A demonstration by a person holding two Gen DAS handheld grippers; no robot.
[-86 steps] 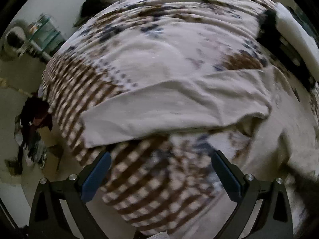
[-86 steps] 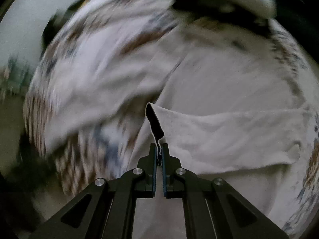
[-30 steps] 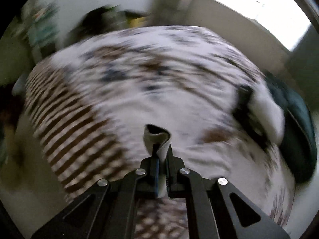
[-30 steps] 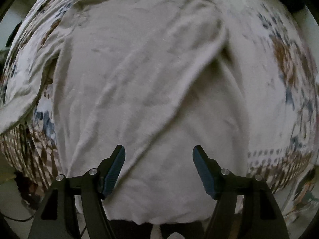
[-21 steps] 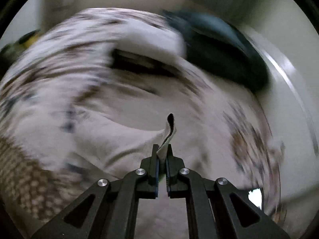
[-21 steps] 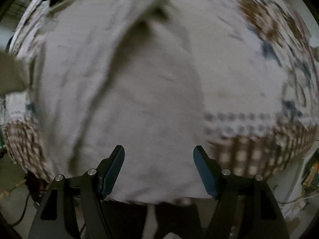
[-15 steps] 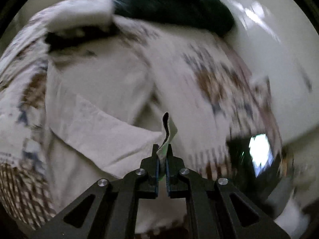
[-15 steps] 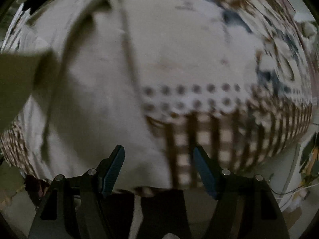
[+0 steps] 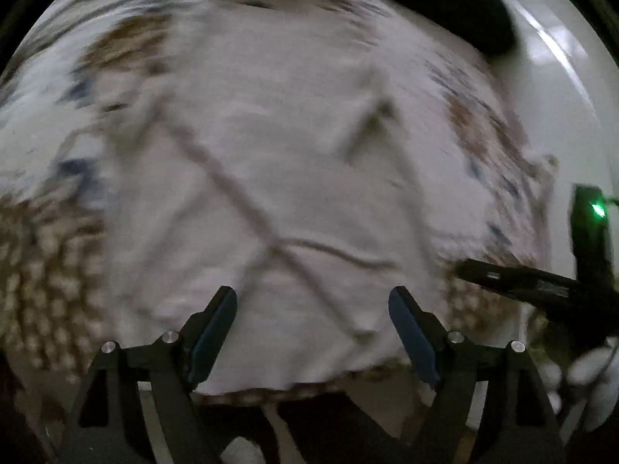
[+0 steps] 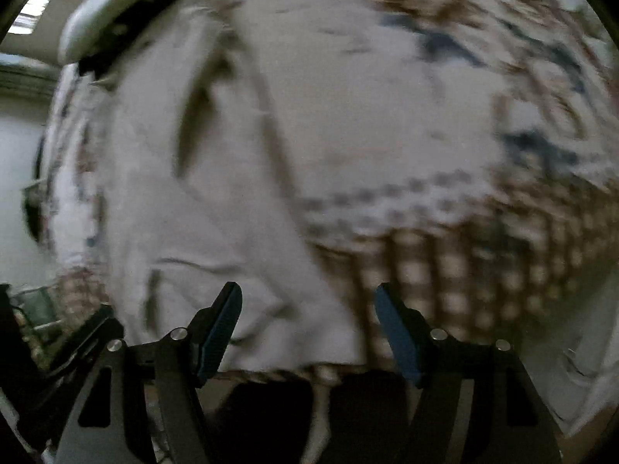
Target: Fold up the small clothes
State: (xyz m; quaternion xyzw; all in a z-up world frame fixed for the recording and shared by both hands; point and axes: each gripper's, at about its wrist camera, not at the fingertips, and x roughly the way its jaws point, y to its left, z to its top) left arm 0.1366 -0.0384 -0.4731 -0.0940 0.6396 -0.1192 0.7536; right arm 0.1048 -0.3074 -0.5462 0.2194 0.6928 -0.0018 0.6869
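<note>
Left hand-held gripper [image 9: 312, 311], clamped on a sleeve cuff half a second ago, is now hanging with jaws spread wide and holding nothing. Right hand-held gripper [image 10: 308, 309] is staying wide apart too, empty. The cream shirt [image 9: 278, 178], soft and creased, is lying flat on the bed [image 10: 483, 239], its sleeves crossing over the body; the bedspread is showing brown checks and blue blotches, all motion-blurred.

Both cameras look forward and down from near the bed's edge. The left wrist view faces the pale garment [image 9: 294, 178] closely; the right wrist view sees its right part and the patterned bedcover [image 10: 483, 255]. Both are blurred.
</note>
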